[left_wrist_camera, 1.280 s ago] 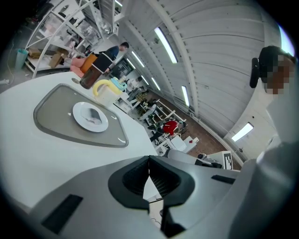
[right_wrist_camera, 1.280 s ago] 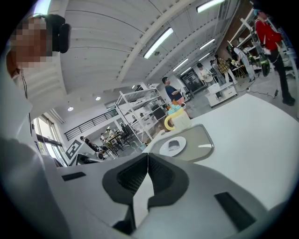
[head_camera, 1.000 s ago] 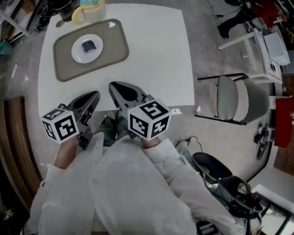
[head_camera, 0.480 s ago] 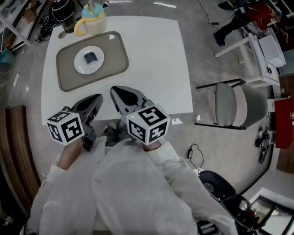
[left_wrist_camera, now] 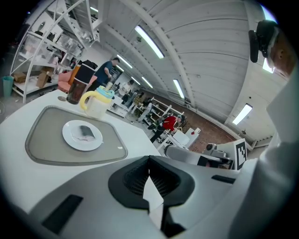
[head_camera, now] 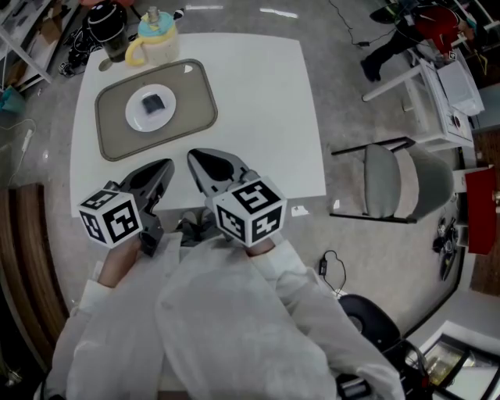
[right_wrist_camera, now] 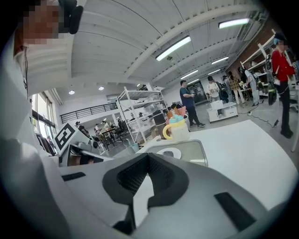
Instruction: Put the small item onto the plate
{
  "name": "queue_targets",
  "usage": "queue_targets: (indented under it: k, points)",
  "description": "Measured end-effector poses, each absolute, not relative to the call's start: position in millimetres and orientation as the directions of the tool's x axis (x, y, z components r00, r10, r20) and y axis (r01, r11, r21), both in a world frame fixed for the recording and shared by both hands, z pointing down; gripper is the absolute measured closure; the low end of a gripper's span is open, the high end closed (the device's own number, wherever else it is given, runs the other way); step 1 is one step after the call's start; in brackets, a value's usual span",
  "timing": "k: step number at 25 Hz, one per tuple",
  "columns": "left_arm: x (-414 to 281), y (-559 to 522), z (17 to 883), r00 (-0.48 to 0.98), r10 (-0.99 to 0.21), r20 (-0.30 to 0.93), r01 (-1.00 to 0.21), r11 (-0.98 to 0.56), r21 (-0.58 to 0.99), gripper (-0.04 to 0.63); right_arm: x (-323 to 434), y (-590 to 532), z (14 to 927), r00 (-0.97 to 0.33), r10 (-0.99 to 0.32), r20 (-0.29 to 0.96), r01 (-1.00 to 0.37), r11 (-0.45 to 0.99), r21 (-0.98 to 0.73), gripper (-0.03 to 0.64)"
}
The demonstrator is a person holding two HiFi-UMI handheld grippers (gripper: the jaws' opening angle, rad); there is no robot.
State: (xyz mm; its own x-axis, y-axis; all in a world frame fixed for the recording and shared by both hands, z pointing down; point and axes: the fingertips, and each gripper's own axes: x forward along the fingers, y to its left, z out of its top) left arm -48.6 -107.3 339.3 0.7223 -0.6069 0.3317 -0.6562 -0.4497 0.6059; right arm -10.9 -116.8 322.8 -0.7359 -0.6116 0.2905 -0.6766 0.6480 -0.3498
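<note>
White tabletop [head_camera: 266, 101] fills the upper middle of the head view, with a grey mat [head_camera: 195, 109] toward its upper left. On the mat sits a white plate [head_camera: 131, 117], and the small dark item [head_camera: 152, 102] lies on the plate, near its middle and inside the rim. A yellow-handled jug [head_camera: 156, 39] and a dark cup [head_camera: 109, 23] stand at the far edge, just beyond the mat. Both tools are at the lower left of that view, over the near table edge and well apart from the plate. The left gripper [head_camera: 162, 166] has its jaws pressed tip to tip with nothing between them, and the right gripper [head_camera: 195, 156] is clenched and empty too. Judged from this, the placing looks done and only a clean rest is left. Doing that well means holding both tools back at the near edge. It also means not reaching over the mat, so the plate is not nudged and the item does not slide. If the item needed centring, I would open one gripper before approaching and come down from above rather than sweeping in across the mat.
</note>
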Motion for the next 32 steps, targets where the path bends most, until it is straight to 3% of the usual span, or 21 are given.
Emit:
queue_targets:
  k: [32]
  points:
    - [-47, -100, 339, 0.736, -0.593, 0.327, -0.642, -0.457, 0.615, 0.584, -9, -106, 331, -0.723, -0.601, 0.34, -0.69, 0.652, -0.314, 0.601]
